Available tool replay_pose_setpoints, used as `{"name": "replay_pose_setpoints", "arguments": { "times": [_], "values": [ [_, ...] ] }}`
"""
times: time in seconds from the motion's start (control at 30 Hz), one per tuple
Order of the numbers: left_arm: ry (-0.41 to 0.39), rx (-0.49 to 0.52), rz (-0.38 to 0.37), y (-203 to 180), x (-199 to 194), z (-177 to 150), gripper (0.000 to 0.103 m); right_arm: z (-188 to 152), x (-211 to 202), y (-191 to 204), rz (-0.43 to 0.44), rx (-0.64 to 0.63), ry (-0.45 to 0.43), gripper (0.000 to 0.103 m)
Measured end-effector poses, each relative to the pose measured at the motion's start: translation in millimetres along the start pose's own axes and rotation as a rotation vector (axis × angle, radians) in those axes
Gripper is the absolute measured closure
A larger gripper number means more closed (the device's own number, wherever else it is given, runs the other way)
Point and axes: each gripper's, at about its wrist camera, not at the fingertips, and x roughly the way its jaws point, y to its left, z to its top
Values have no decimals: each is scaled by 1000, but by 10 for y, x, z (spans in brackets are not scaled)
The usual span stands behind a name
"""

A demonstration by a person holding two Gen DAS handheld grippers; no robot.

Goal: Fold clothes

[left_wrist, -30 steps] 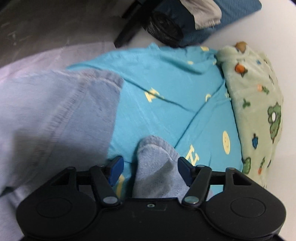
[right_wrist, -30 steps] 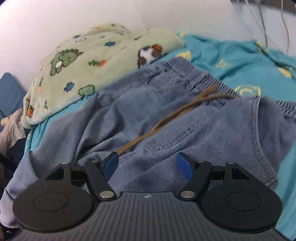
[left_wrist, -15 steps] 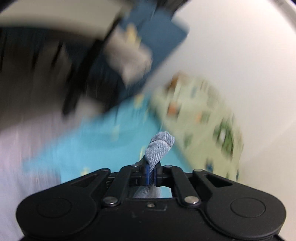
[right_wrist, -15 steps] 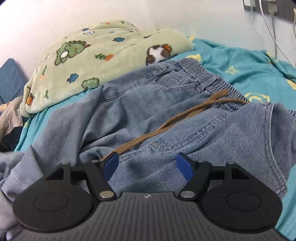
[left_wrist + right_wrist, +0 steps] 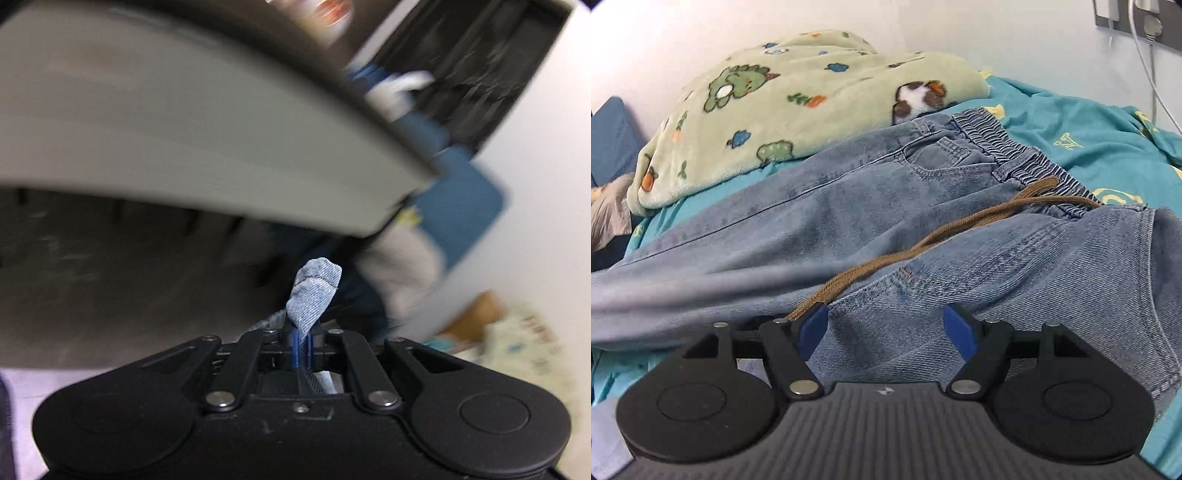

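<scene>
A pair of light blue jeans (image 5: 886, 221) with an elastic waistband and a brown drawstring (image 5: 960, 229) lies across a teal bed sheet (image 5: 1089, 129). My right gripper (image 5: 886, 330) is open, its blue pads just above the denim near the drawstring's end. My left gripper (image 5: 303, 341) is shut on a bunched end of the jeans (image 5: 314, 291), lifted high and pointing away from the bed; the view is blurred. The rest of the jeans is hidden from the left wrist view.
A green cartoon-print blanket (image 5: 798, 96) lies bunched at the back left of the bed against the white wall. A wall socket with cables (image 5: 1137, 22) is at the upper right. A grey tabletop edge (image 5: 184, 122) and a blue chair (image 5: 461, 206) show in the left wrist view.
My left gripper closed on the jeans end, then lifted and swung up away from the bed. The jeans leg has been pulled taut to the left. My right gripper stays open over the jeans.
</scene>
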Motion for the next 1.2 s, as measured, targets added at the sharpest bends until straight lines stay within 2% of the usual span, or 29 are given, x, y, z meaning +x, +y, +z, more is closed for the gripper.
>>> {"name": "replay_pose_setpoints", "arguments": {
  "times": [0.1,0.23,0.33,0.37,0.4,0.53,0.63,0.73,0.87,0.93,0.97,1.0,1.1,1.2],
  "values": [
    [118,-84,61,473,388,-305,99,-7,51,19,-1,-23,16,31],
    [242,-111,76,854,593,-585,95,-27,110,82,-11,-56,29,29],
    [313,-123,24,1017,541,-601,83,-43,122,111,-17,-67,30,29],
    [331,-125,3,1056,503,-605,68,-47,123,115,-18,-69,31,29],
    [351,-127,-17,1123,433,-620,57,-51,119,118,-18,-71,29,29],
    [444,-123,-68,1423,206,-716,49,-74,69,106,-6,-81,26,30],
    [507,-115,-27,1690,118,-812,48,-93,-18,87,9,-84,18,30],
    [563,-180,4,2033,65,-956,47,-101,-121,54,17,-81,2,30],
    [691,-285,-35,2261,145,-1176,46,-109,-239,-21,23,-48,1,30],
    [694,-311,-57,2256,173,-1240,49,-112,-289,-59,21,-28,3,30],
    [690,-326,-75,2232,192,-1253,58,-113,-313,-76,18,-18,2,30],
    [679,-327,-100,2193,179,-1252,76,-117,-339,-90,10,-14,-2,30],
    [596,-235,-140,2006,36,-1097,101,-129,-408,-108,-21,-25,-9,30],
    [510,-212,-208,1857,-227,-806,102,-140,-437,-117,-41,-41,-8,30]
  ]
}}
